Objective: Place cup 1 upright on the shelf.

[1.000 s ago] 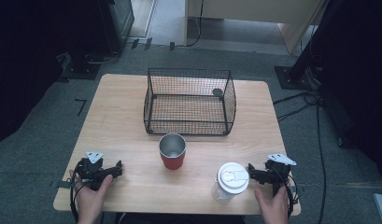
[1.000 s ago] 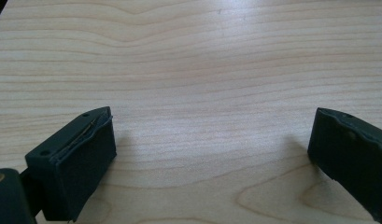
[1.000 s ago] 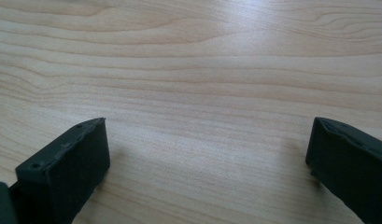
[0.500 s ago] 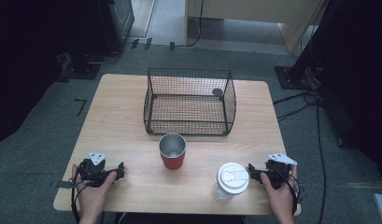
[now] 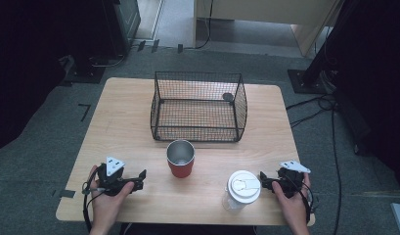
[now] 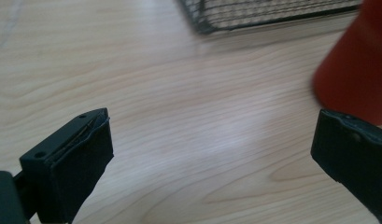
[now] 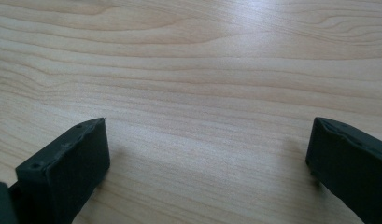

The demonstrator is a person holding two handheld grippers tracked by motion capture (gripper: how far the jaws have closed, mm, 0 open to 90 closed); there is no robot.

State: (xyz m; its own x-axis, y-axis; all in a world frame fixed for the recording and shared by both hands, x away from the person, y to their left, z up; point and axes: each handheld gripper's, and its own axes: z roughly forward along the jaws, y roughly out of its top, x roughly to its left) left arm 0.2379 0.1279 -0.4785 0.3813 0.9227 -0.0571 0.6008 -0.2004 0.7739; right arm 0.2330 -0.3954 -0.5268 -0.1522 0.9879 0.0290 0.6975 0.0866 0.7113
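Observation:
A red cup (image 5: 180, 164) with a shiny metal inside stands upright in front of a black wire basket (image 5: 197, 105). To its right, near the table's front edge, stands a clear cup with a white lid (image 5: 243, 187). My left gripper (image 5: 140, 179) lies low on the table left of the red cup, open, pointing right. In the left gripper view the open left gripper (image 6: 212, 140) holds nothing, and the red cup (image 6: 359, 60) is beyond the right jaw. My right gripper (image 5: 262, 180) sits just right of the lidded cup, pointing at it. The right gripper (image 7: 207, 140) is open over bare wood.
The light wooden table (image 5: 124, 122) has rounded corners and grey carpet all round. A small dark round piece (image 5: 228, 97) sits at the basket's back right. Cables (image 5: 315, 105) trail on the floor to the right. The basket's front edge (image 6: 272, 11) is far beyond my left jaws.
My left gripper has slid a little to the right, toward the red cup. The right gripper has hardly moved. Both cups and the basket stay put.

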